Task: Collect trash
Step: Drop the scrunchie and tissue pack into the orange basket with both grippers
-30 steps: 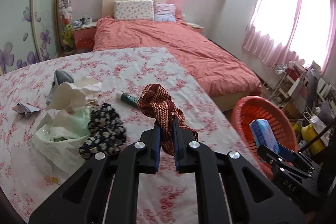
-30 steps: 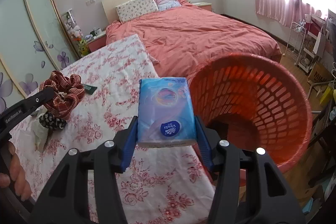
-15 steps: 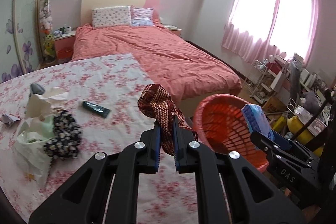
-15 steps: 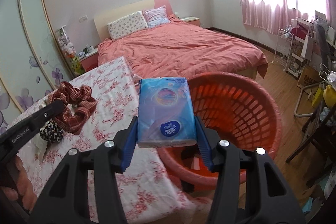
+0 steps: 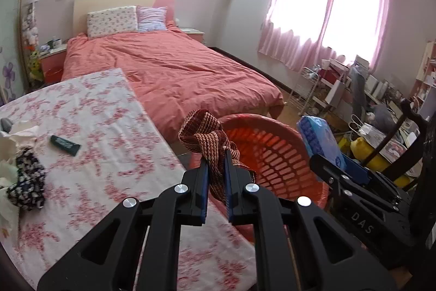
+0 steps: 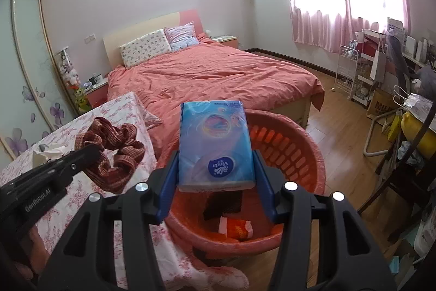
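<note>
My left gripper [image 5: 216,168] jaws pinch a red checked scrunchie [image 5: 207,132], frame centre, beside the orange basket [image 6: 313,154]. My right gripper [image 6: 216,173] jaws clamp a blue tissue pack [image 6: 215,143] above that basket.

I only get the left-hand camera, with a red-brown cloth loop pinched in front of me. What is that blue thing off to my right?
Observer: A blue tissue pack, clamped flat between the right gripper's pads, label facing up.
Operator: And that orange basket, is anything in it?
Observer: Yes. The right camera looks into the orange basket: a dark square piece and an orange-and-white wrapper lie on its bottom.
Operator: Where is my cloth loop relative to the basket?
Observer: The scrunchie in the left gripper hangs over the floral table, beside the basket, not above it.
</note>
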Action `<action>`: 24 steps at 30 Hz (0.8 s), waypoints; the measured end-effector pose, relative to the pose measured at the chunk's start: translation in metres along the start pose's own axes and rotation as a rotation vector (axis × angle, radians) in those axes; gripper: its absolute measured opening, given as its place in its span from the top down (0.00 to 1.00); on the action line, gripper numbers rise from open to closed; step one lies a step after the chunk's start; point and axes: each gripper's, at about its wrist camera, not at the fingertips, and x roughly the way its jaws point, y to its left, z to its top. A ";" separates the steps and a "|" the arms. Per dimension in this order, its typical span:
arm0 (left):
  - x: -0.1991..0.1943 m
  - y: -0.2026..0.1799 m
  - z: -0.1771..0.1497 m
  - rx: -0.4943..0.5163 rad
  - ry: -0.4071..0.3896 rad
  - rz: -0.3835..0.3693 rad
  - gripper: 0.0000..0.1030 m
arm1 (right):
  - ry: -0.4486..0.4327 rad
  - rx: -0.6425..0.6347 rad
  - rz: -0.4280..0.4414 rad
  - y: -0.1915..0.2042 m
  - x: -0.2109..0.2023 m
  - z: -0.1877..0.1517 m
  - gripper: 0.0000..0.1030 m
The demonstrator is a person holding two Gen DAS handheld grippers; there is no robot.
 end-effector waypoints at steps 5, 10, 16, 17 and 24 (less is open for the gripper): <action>0.009 -0.013 0.000 0.021 0.007 -0.031 0.91 | -0.002 0.022 -0.006 -0.014 0.006 0.000 0.50; 0.020 -0.024 -0.002 0.031 0.020 -0.053 0.91 | -0.003 0.037 -0.009 -0.024 0.012 0.000 0.50; 0.029 -0.032 -0.003 0.038 0.031 -0.077 0.91 | -0.003 0.048 -0.012 -0.034 0.018 0.001 0.50; 0.030 -0.033 -0.003 0.040 0.033 -0.079 0.91 | -0.004 0.051 -0.012 -0.035 0.019 0.002 0.50; 0.042 -0.040 -0.003 0.047 0.047 -0.093 0.91 | 0.003 0.068 -0.019 -0.043 0.032 0.004 0.50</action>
